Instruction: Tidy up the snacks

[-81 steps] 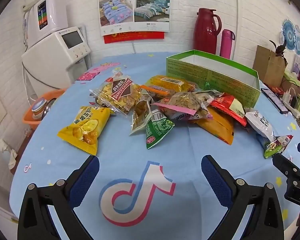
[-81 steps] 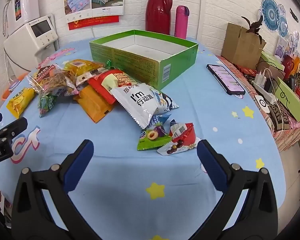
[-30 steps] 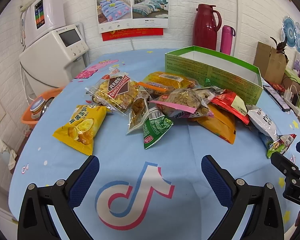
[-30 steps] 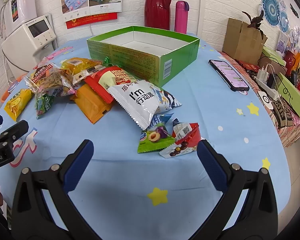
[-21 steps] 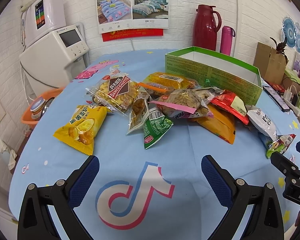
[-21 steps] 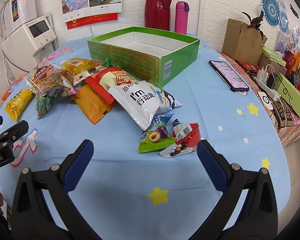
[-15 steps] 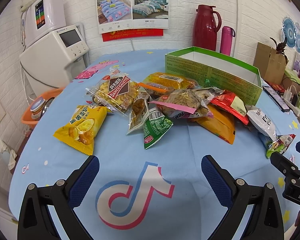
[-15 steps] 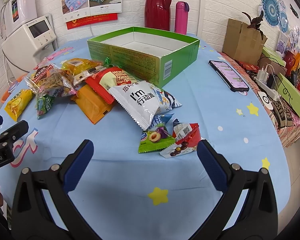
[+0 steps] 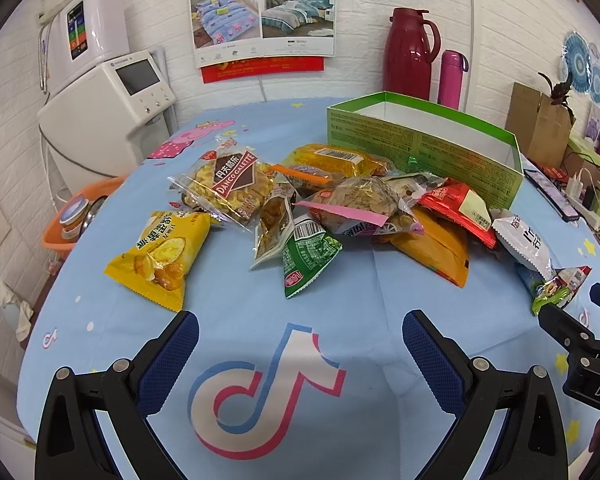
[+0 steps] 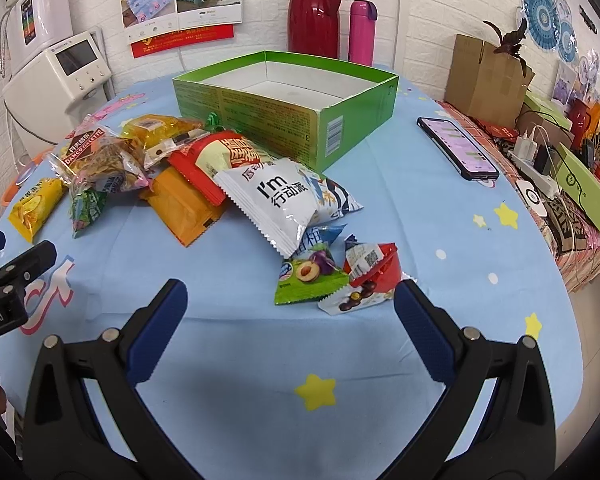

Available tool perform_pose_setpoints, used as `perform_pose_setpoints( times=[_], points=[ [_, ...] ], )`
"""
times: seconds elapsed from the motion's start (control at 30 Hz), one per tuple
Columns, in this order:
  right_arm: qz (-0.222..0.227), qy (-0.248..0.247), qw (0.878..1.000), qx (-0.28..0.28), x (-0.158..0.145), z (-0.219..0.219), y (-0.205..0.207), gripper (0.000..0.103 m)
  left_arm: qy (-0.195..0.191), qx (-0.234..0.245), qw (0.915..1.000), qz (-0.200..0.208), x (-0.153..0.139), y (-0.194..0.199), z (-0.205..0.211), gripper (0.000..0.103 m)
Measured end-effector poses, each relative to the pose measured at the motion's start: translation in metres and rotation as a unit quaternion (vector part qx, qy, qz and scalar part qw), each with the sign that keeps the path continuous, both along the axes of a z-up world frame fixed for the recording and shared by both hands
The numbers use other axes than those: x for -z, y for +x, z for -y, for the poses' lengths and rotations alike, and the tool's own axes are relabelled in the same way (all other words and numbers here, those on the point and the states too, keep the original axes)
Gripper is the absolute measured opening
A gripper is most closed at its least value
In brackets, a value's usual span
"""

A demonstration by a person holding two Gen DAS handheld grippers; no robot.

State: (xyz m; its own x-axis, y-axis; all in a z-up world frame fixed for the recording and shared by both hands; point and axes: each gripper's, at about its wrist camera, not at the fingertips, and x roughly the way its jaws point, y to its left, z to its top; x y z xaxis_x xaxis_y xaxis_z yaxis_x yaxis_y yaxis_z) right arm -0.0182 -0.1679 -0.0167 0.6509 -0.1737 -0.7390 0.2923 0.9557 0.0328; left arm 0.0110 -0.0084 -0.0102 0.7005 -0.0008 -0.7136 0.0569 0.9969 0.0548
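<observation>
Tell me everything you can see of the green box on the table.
The green box is an open-topped rectangular carton, seemingly cardboard: green outside with fine print and a barcode on one end, white inside. What shows of its interior holds nothing. It sits upright on the blue tablecloth, behind the snack pile; the rearmost packets lie against or close to its near wall. A red thermos and pink bottle stand behind it. Neither claw touches it.

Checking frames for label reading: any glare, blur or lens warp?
Left wrist view: sharp, with glare on the clear cookie bag; fisheye bends the table edge. Right wrist view: white packet print legible, corners vignetted black.
</observation>
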Motion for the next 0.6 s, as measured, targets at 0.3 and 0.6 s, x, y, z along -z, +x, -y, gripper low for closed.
perform_pose_setpoints(
  times=[0.3, 0.6],
  points=[
    [0.008, 0.012, 1.000, -0.006, 0.002, 0.005, -0.003, 0.103, 0.000, 0.010, 0.9999, 0.002, 0.001, 0.002, 0.005, 0.103],
    [0.028, 0.091, 0.994, -0.047, 0.010, 0.031, -0.009, 0.102, 0.006, 0.038, 0.9984, -0.041, 0.010, 0.013, 0.021, 0.103]
  ],
)
